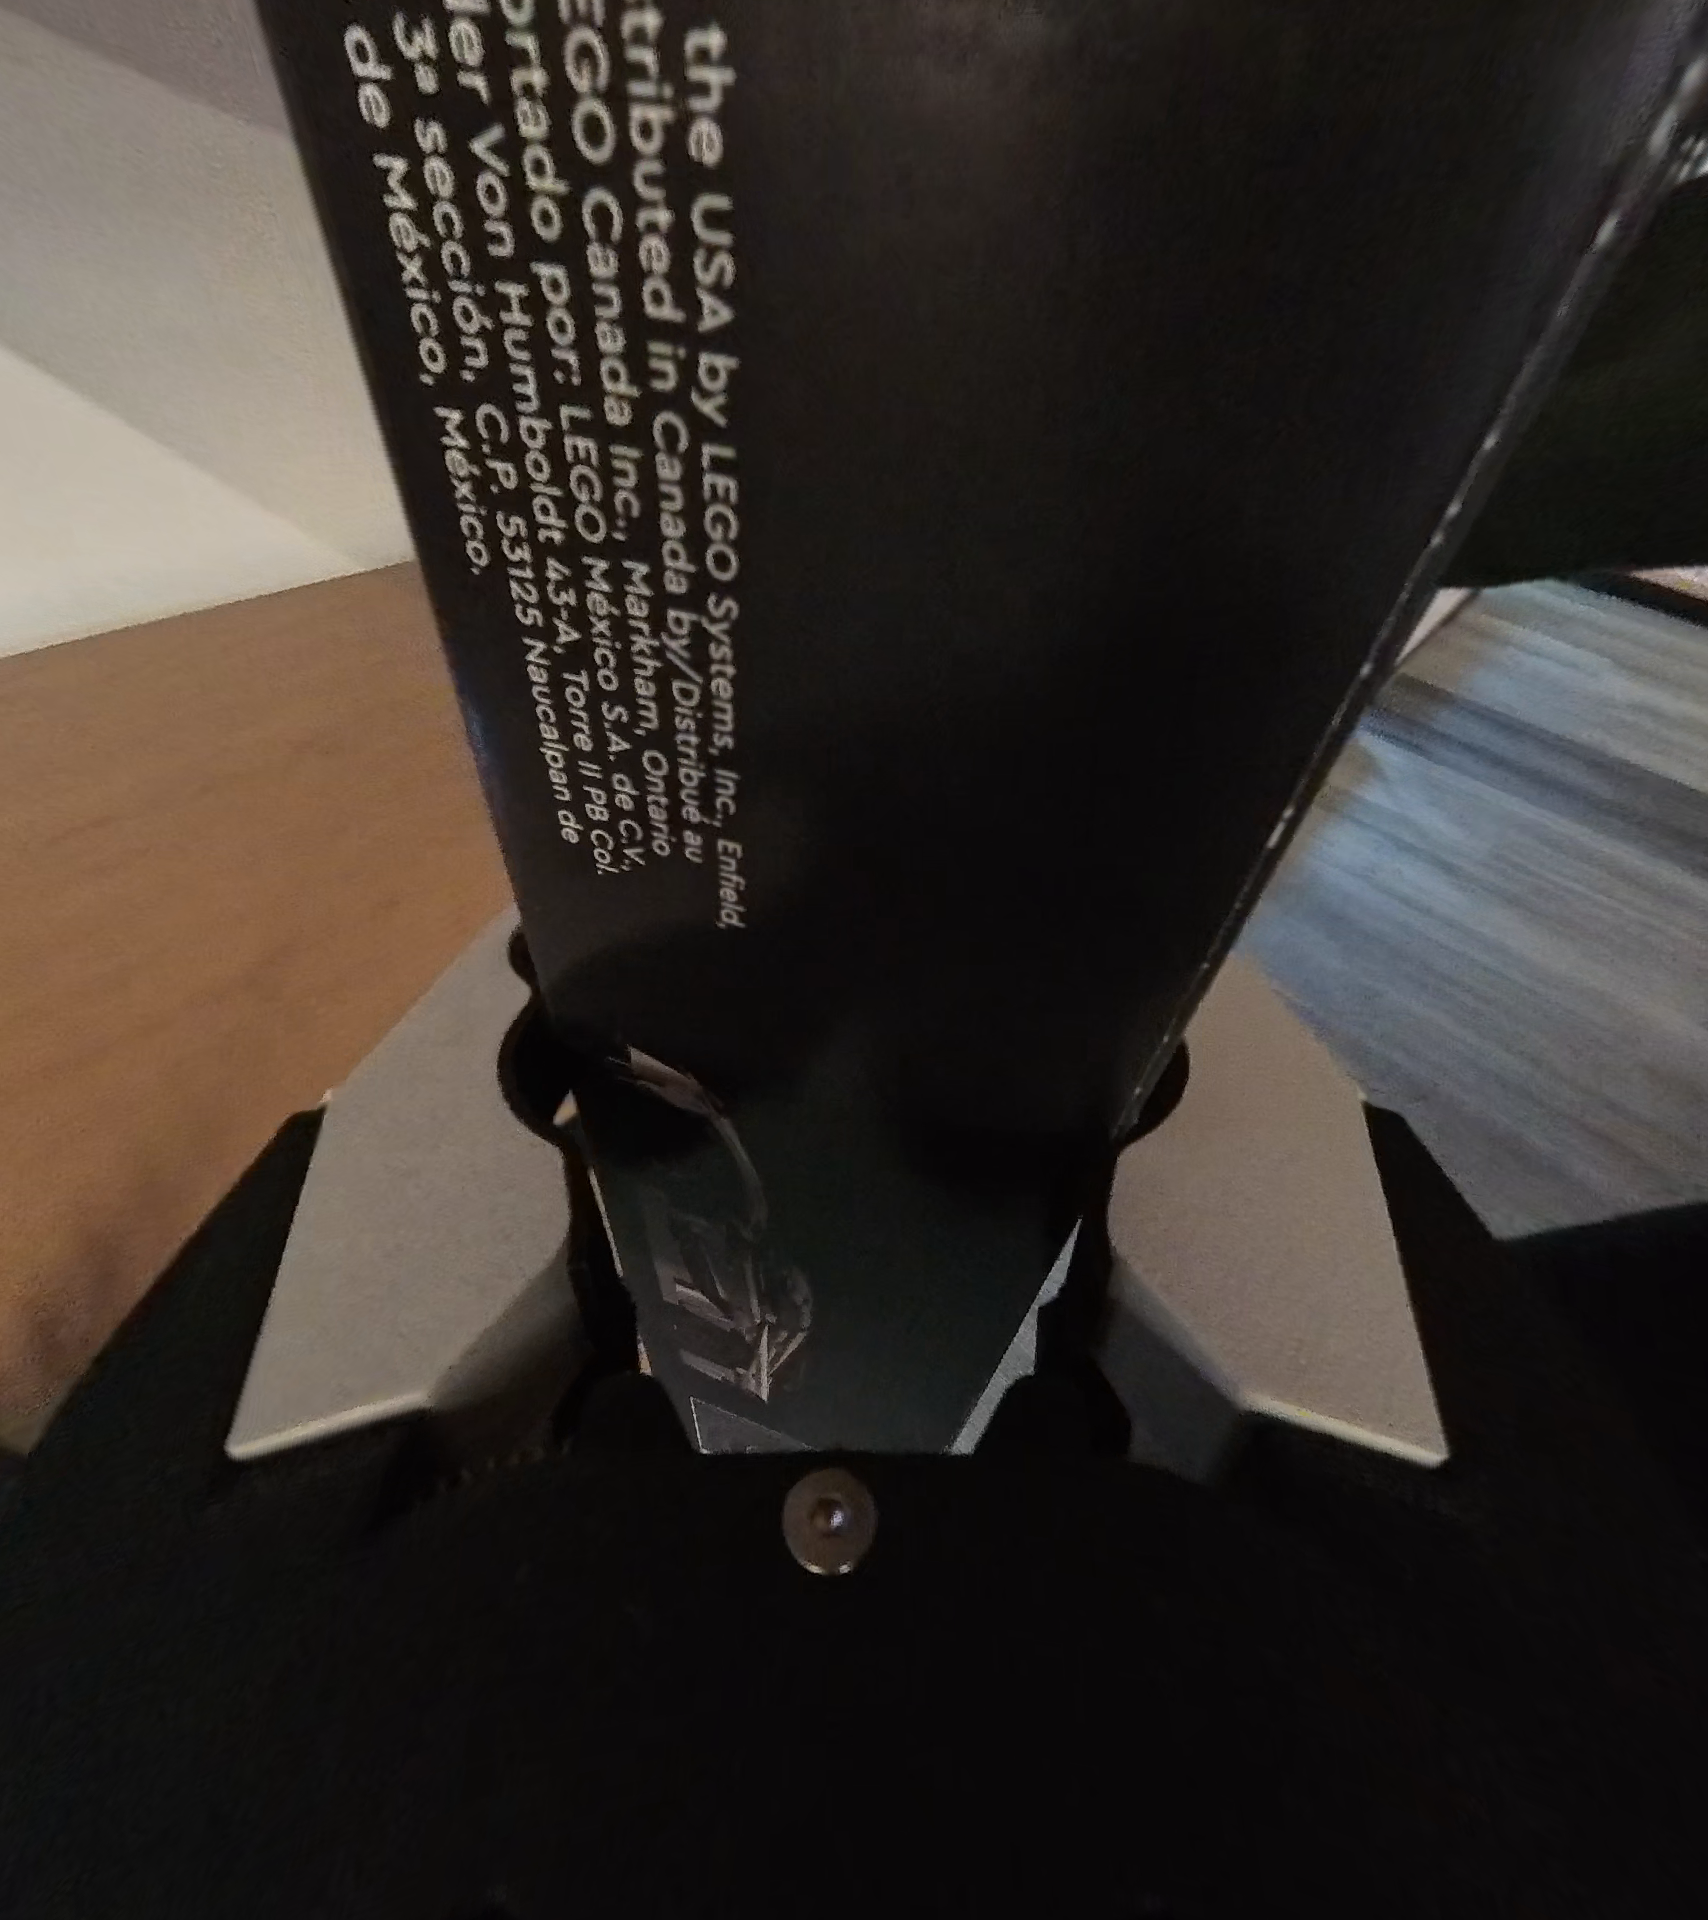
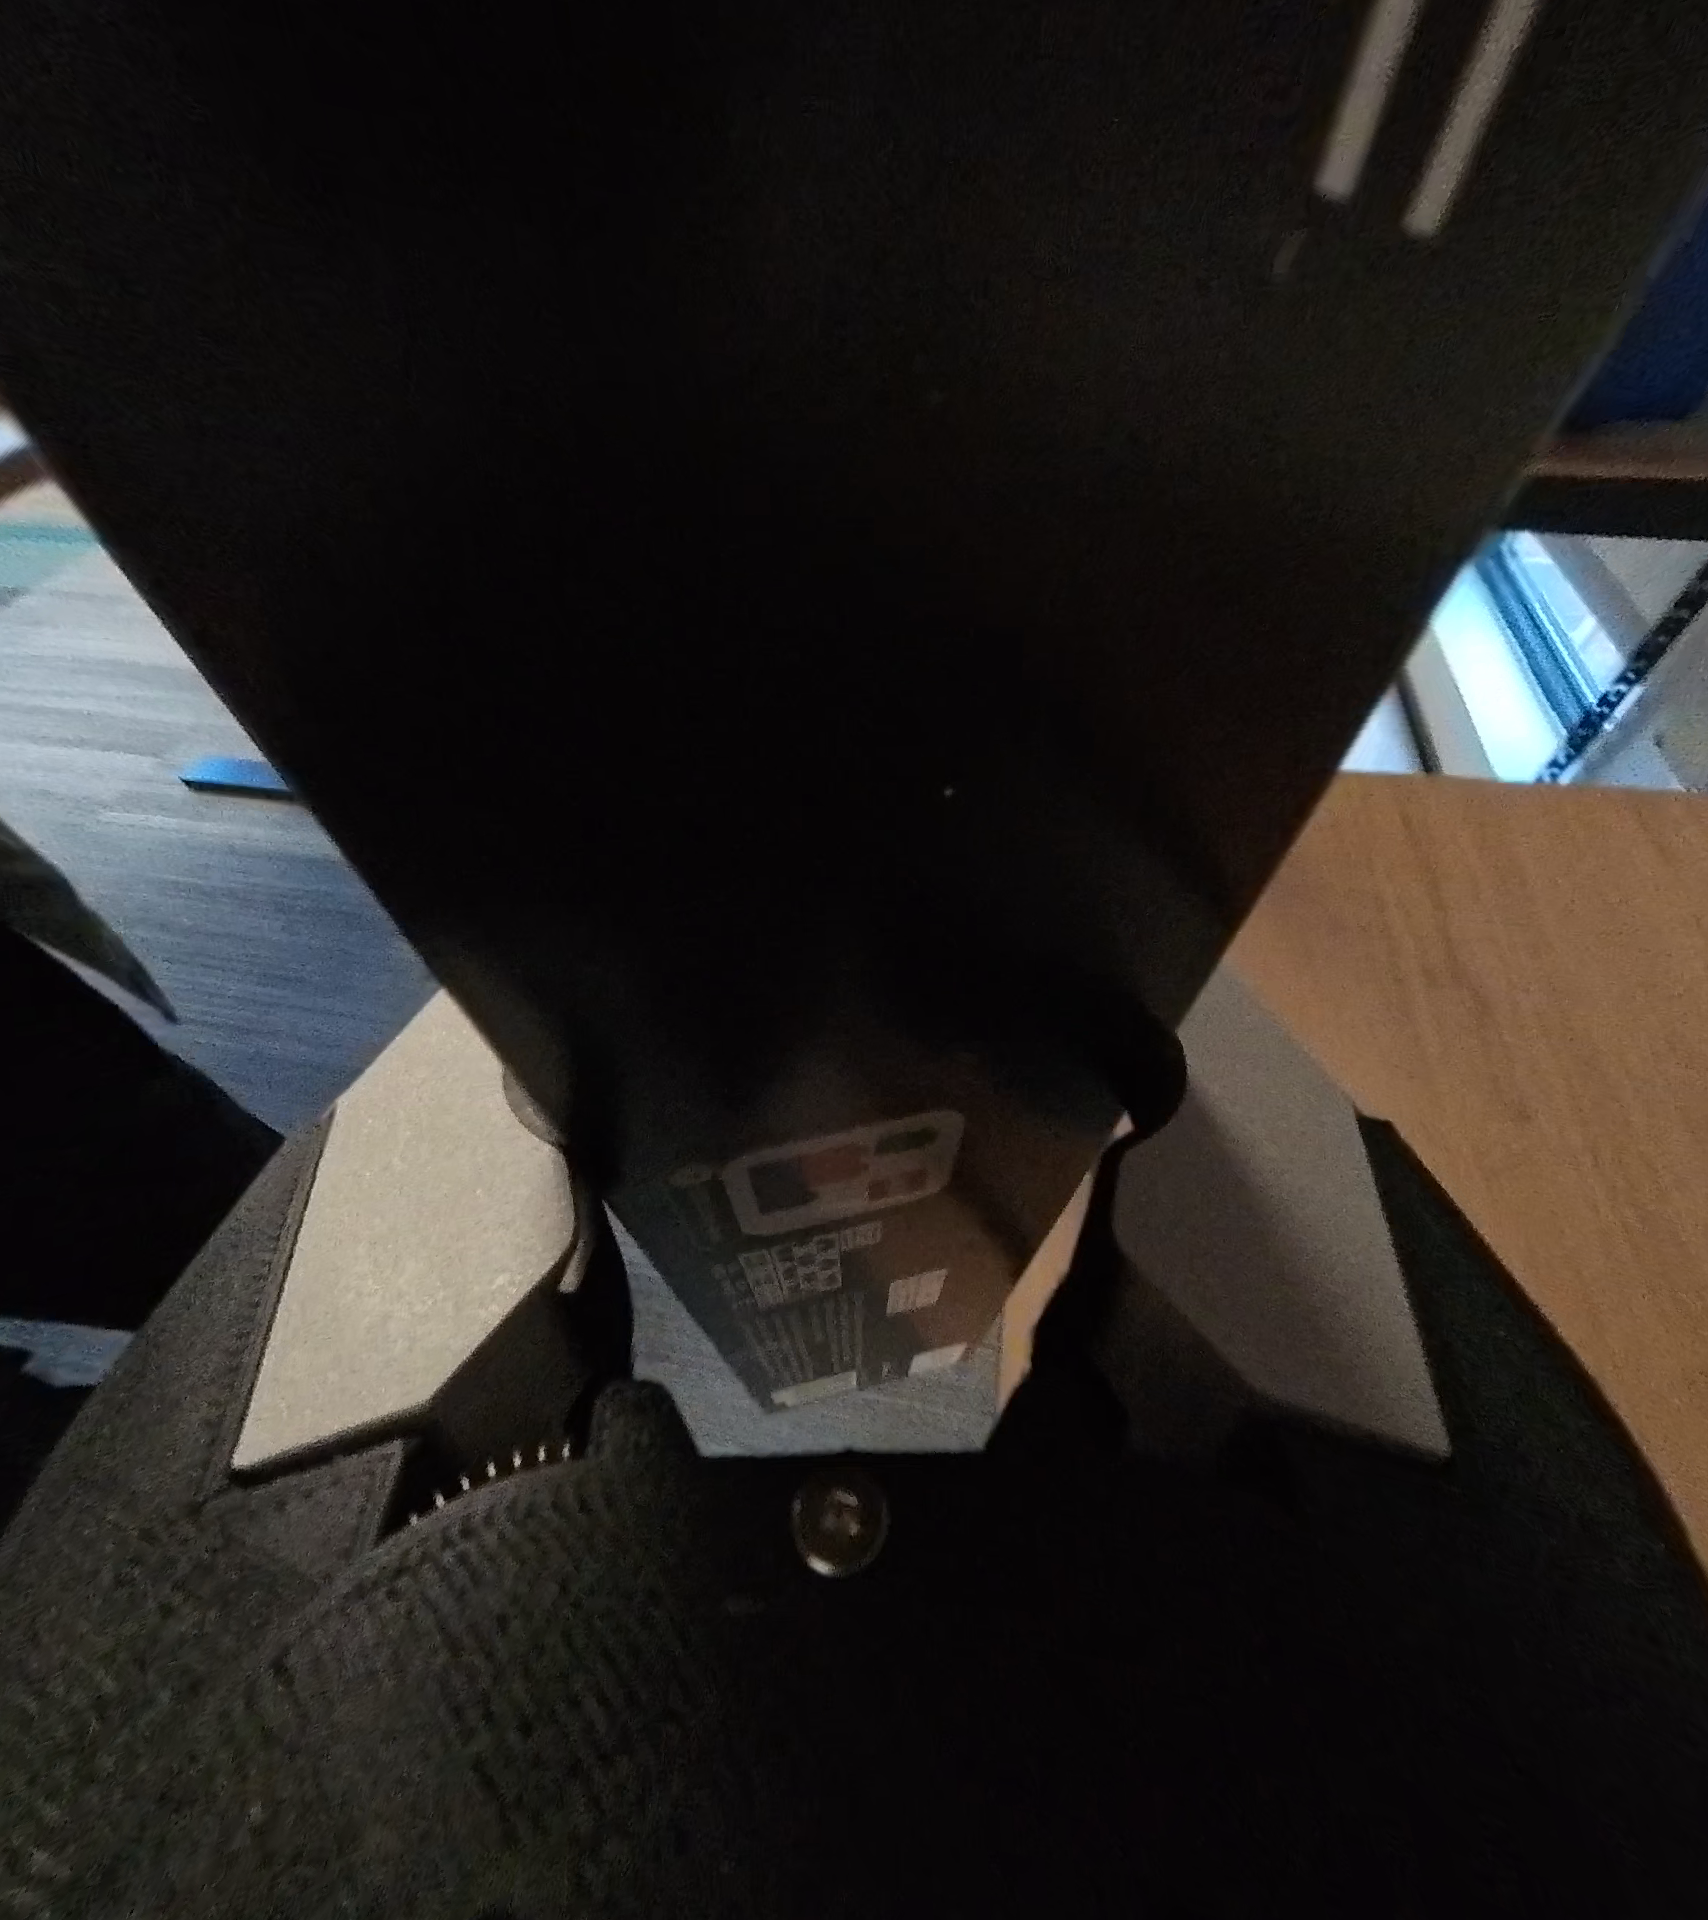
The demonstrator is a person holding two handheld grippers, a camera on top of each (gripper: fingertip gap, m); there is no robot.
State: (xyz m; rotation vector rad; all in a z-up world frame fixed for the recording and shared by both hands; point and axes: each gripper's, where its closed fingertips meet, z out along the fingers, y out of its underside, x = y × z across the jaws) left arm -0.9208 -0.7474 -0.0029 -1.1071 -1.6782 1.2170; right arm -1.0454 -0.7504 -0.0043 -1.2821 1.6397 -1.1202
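A black printed cardboard box [image 1: 985, 520] was clamped at opposite ends by the left gripper [image 1: 834, 1101] and right gripper [image 2: 845, 1101]. It was judged stiff, smooth and probably light, best gripped across its narrow edges.

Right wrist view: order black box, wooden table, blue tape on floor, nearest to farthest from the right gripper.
1. black box, clamped in the right gripper, centre.
2. wooden table, just right.
3. blue tape, on the grey floor, far left.
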